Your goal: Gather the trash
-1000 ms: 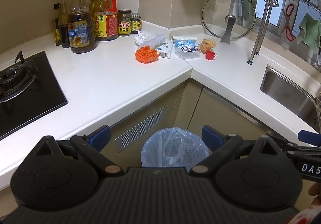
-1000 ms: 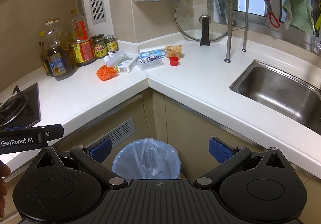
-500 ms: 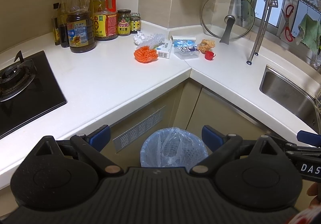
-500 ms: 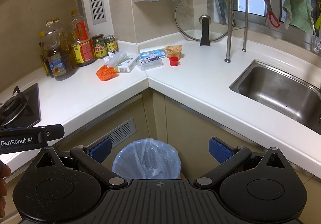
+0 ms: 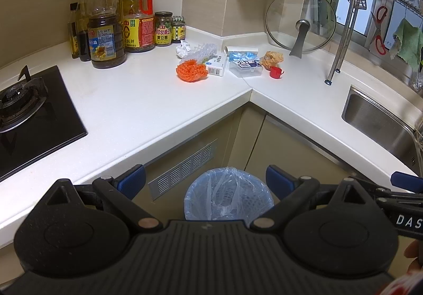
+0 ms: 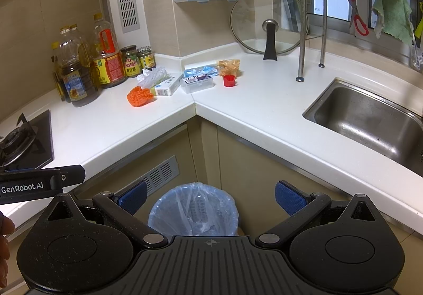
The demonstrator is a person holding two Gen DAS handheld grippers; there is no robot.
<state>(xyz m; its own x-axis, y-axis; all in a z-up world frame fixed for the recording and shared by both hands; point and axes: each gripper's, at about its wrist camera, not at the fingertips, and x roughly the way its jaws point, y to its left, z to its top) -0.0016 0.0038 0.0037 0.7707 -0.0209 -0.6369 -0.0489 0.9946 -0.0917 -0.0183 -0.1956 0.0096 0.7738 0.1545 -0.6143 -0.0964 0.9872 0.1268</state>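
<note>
Now both the left gripper point(image 5: 205, 180) and right gripper point(image 6: 210, 197) hang wide and empty above the lined bin point(image 6: 193, 209); the trash, like the orange net point(image 5: 189, 71), waits at the counter point(image 5: 148, 99) corner, so reach forward first, descending gently
</note>
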